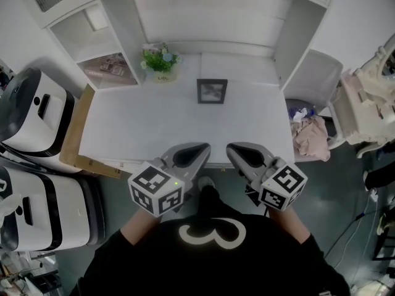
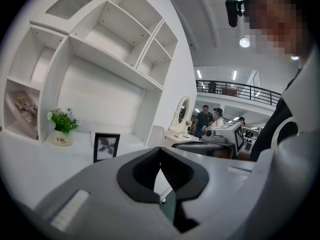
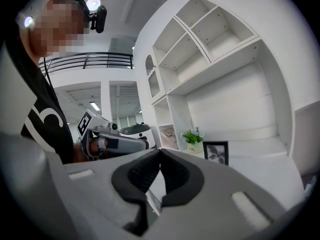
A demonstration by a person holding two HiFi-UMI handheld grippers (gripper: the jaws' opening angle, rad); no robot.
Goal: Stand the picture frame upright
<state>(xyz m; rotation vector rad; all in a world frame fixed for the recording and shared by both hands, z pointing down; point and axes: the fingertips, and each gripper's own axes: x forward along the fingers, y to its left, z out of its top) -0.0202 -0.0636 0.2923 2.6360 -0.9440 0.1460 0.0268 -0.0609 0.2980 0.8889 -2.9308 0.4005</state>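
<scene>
A dark picture frame stands upright near the back of the white desk, its print facing the front. It also shows in the left gripper view, frame, and in the right gripper view, frame. My left gripper is shut and empty at the desk's front edge, well short of the frame. My right gripper is shut and empty beside it. In each gripper view the tips meet with nothing between them: left gripper, right gripper.
A small potted plant stands left of the frame at the back. White shelving rises behind and beside the desk, with a booklet on a left shelf. A cardboard sheet leans at the desk's left. White machines stand on the left, a bin on the right.
</scene>
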